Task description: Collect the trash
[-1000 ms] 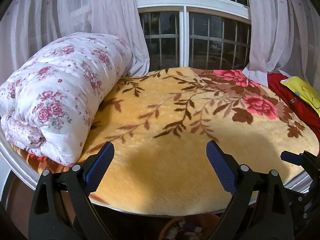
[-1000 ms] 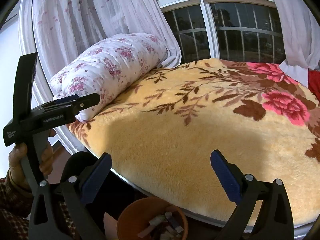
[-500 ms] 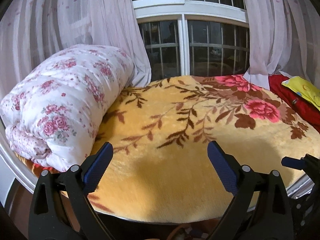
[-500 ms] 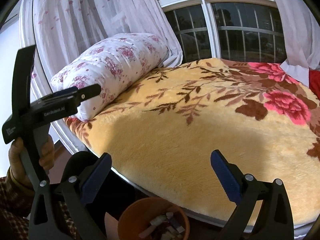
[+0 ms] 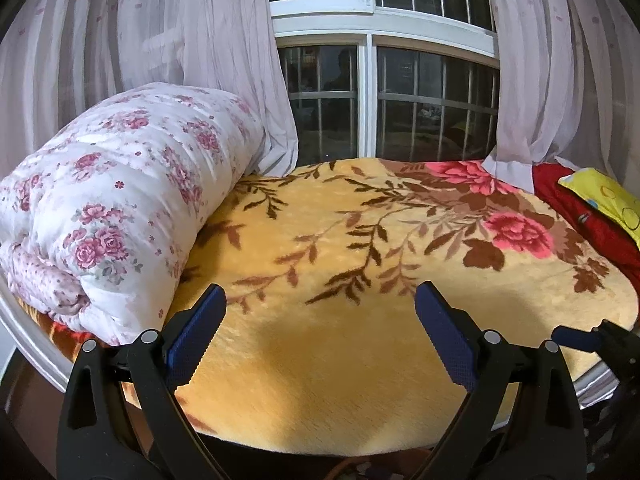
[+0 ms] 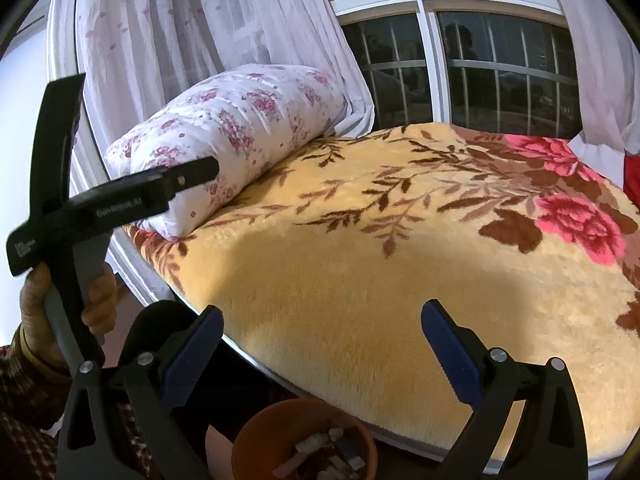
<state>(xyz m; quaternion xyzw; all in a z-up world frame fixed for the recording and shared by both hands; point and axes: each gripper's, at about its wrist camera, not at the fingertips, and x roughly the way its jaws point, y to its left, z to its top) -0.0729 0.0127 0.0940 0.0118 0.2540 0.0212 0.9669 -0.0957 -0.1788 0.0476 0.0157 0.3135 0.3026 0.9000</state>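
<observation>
An orange-brown bin (image 6: 260, 428) stands on the floor below the bed's front edge and holds several scraps of trash (image 6: 324, 450). My right gripper (image 6: 322, 338) is open and empty, held above and just behind the bin. My left gripper (image 5: 320, 320) is open and empty, raised over the near part of the yellow floral blanket (image 5: 360, 260). The left gripper also shows in the right wrist view (image 6: 120, 200), held up in a hand at the left. No loose trash shows on the blanket.
A rolled white floral quilt (image 5: 120, 208) lies on the bed's left side. A red cloth (image 5: 580, 208) and a yellow pillow (image 5: 608, 196) lie at the right. Curtains (image 5: 180, 60) and a barred window (image 5: 400, 100) stand behind the bed.
My left gripper has risen and tilted up, so the bin has dropped out of its view. My right gripper has hardly moved.
</observation>
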